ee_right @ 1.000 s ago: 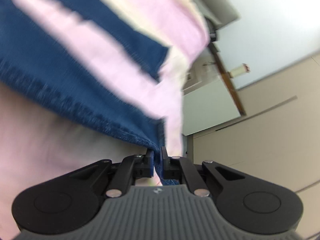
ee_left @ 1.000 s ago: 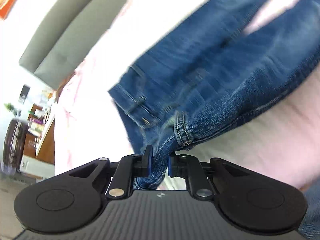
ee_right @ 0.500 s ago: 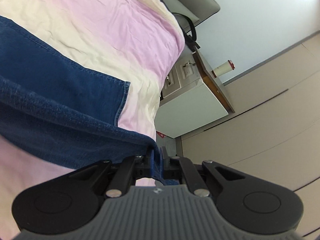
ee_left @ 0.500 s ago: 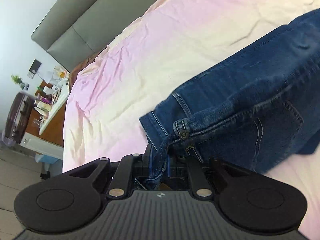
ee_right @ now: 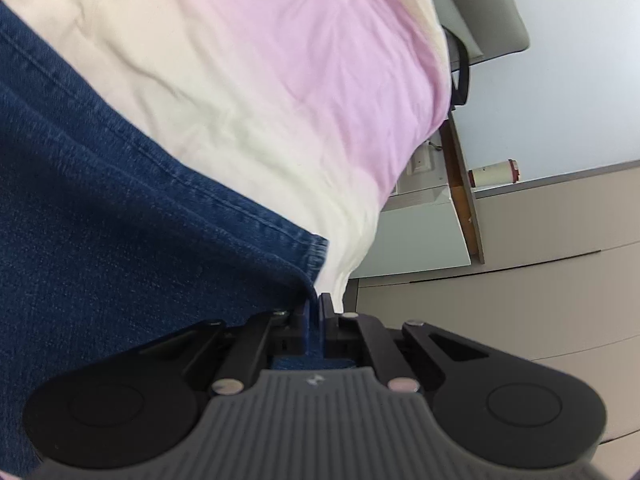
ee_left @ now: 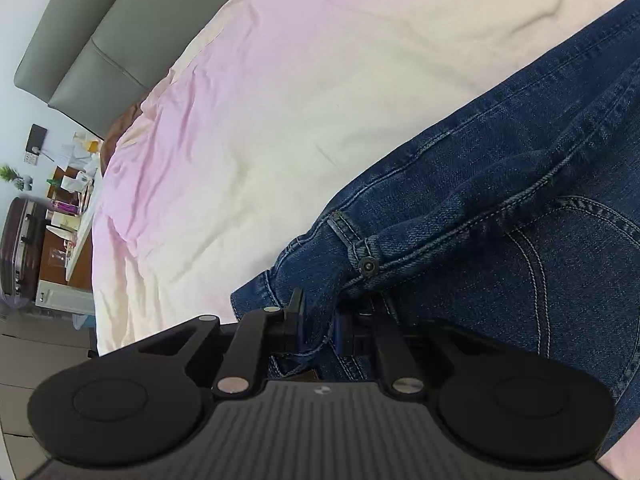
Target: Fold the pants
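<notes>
Dark blue jeans [ee_left: 500,208] lie on a pink and cream bedsheet [ee_left: 280,100]. My left gripper [ee_left: 318,326] is shut on the waistband near the metal button [ee_left: 368,267], low over the bed. In the right wrist view the jeans' leg [ee_right: 100,220] stretches left across the sheet [ee_right: 260,80]. My right gripper [ee_right: 315,312] is shut on the leg hem, close to the bed's edge.
A grey padded headboard [ee_left: 88,40] stands at the far end. A cluttered side table [ee_left: 68,208] and a dark suitcase [ee_left: 18,240] are left of the bed. A white nightstand [ee_right: 424,232] and beige wardrobe doors [ee_right: 540,300] are beside the bed on the right.
Both grippers have come down with the jeans, which were lifted and swinging one second ago and now lie flat on the sheet. Both grips are unchanged.
</notes>
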`<state>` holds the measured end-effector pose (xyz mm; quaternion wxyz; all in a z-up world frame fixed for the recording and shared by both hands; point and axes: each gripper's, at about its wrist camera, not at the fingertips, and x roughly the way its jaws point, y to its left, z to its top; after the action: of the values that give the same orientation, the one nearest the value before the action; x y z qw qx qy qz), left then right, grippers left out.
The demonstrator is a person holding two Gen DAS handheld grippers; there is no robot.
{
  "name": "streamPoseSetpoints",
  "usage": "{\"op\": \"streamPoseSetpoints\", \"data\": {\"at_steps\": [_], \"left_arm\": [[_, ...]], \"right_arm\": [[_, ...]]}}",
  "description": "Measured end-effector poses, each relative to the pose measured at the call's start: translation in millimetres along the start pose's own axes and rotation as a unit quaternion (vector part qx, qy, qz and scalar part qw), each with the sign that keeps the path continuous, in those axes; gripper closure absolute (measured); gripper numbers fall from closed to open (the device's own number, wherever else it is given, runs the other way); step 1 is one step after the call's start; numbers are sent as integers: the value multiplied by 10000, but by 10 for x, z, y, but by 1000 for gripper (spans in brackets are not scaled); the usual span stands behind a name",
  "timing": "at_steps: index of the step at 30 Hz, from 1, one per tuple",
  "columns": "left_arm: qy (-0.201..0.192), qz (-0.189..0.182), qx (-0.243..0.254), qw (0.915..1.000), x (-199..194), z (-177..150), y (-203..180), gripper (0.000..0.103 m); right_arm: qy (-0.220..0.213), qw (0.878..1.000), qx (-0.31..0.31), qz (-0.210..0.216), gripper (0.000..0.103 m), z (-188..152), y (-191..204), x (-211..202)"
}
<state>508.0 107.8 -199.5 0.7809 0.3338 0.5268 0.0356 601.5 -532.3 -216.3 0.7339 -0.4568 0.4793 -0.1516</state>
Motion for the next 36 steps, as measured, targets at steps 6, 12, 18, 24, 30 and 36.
{"op": "streamPoseSetpoints", "data": {"at_steps": [6, 12, 18, 24, 30, 36], "left_arm": [[-444, 90, -456, 9979, -456, -229, 155, 88], [-616, 55, -618, 9962, -739, -86, 416, 88], [-378, -95, -383, 9985, -158, 272, 359, 88], [-176, -153, -624, 9978, 343, 470, 232, 88], [7, -145, -512, 9986, 545, 500, 155, 86], [23, -208, -560, 9982, 577, 519, 182, 79]], "right_arm": [[116, 9998, 167, -6, 103, -151, -85, -176], [-31, 9991, 390, -190, 103, -303, -493, -590], [75, 9988, 463, -163, 103, 50, -510, -329], [256, 9988, 199, -358, 103, 320, -42, 56], [195, 9985, 113, -492, 103, 411, 124, 252], [342, 9982, 105, -479, 103, 496, 171, 394]]}}
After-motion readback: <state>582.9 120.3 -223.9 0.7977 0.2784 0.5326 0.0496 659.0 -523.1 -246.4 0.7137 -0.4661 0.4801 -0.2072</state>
